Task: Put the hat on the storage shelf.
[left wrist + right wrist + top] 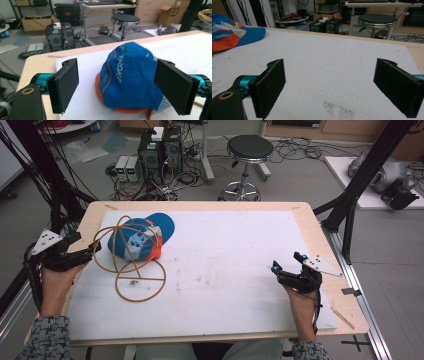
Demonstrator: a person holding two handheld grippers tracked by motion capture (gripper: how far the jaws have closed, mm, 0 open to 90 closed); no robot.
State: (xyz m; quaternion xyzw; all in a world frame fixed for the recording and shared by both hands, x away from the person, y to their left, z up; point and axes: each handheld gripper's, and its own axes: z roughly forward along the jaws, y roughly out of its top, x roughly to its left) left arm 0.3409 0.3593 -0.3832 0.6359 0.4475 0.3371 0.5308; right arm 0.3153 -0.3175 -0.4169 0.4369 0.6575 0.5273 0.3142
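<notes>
Blue cap (145, 237) sits upper left on the white tabletop (225, 270) inside a wooden hoop frame (132, 265), left gripper (116, 85) wide open facing it, right gripper (329, 87) wide open over bare pad at lower right; risk: closing jaws may snag a hoop and drag the frame.

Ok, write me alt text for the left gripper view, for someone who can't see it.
A blue cap with an orange brim lies on a white mat, framed between the two open black jaws of the left gripper. Behind the table's far edge are a black round stool, computer boxes and cables on the floor.
</notes>
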